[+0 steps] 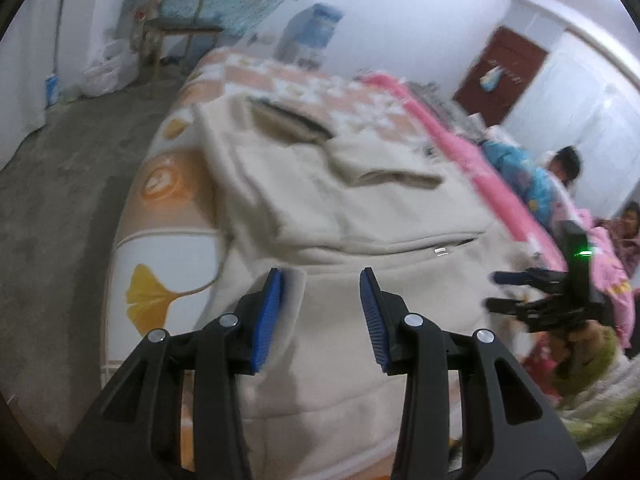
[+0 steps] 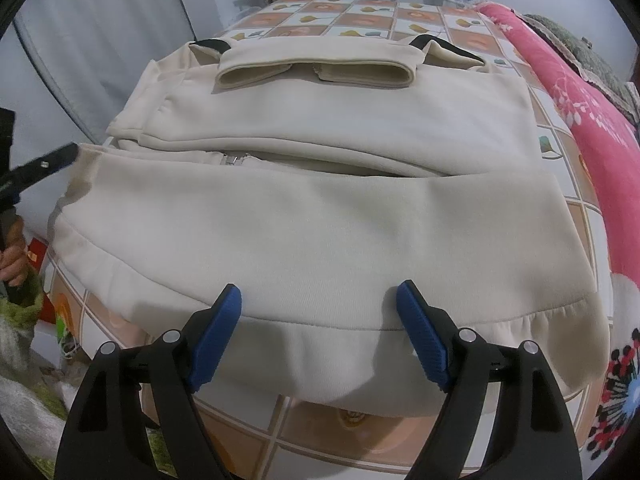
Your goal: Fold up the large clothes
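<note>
Patterned bedsheet (image 2: 360, 20), pink quilt (image 2: 592, 120), wooden chair (image 1: 180, 28), brown door (image 1: 504, 68)

1 cream jacket (image 2: 320, 220), 2 tools, 1 bed (image 2: 460, 20).

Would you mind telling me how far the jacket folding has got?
Done: the cream jacket lies flat on the bed sheet, sleeves folded in across the top. In hand: the right gripper sits open over the hem; the left gripper is open too. Left: folding the body over.

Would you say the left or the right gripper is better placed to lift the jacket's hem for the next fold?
Probably the right gripper: its open jaws straddle the cream jacket's hem band squarely. The left gripper sits at the jacket's side edge.
</note>
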The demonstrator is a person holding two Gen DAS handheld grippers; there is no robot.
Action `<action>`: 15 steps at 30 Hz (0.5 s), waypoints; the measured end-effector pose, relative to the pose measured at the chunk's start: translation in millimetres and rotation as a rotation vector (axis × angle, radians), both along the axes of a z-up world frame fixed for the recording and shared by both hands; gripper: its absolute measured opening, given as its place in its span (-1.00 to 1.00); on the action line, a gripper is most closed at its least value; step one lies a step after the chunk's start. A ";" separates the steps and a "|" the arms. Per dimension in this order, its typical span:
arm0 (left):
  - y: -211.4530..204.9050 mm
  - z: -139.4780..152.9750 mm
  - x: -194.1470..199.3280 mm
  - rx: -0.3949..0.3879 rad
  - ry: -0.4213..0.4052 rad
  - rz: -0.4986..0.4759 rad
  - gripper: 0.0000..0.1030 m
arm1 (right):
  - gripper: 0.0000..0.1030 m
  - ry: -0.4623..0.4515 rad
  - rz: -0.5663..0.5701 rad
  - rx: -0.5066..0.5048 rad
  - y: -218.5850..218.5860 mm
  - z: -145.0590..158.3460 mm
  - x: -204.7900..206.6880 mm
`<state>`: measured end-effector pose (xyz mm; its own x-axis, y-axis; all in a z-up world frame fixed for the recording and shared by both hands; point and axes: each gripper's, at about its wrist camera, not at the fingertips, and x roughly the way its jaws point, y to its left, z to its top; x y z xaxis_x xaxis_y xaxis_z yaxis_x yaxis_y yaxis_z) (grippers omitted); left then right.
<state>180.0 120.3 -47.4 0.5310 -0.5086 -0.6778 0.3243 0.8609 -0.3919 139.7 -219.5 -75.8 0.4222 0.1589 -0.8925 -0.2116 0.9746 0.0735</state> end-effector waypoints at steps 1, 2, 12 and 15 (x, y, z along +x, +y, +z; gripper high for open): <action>2.2 -4.3 4.0 0.014 0.015 0.024 -0.25 | 0.52 0.000 0.000 0.001 -0.4 0.0 0.0; 6.5 -9.8 9.7 0.016 0.034 0.057 -0.25 | 0.52 0.000 0.000 0.002 -0.8 0.0 -0.2; -3.0 -6.8 -0.5 0.027 0.038 -0.026 -0.19 | 0.52 -0.012 0.003 0.008 0.2 -0.5 -1.1; -1.2 -10.9 -1.7 0.026 0.046 -0.007 -0.19 | 0.52 -0.014 0.005 0.010 0.5 -0.7 -0.6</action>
<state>178.3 119.1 -58.3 0.4952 -0.4940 -0.7147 0.3123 0.8688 -0.3841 139.1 -219.0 -76.5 0.4340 0.1702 -0.8847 -0.2180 0.9726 0.0802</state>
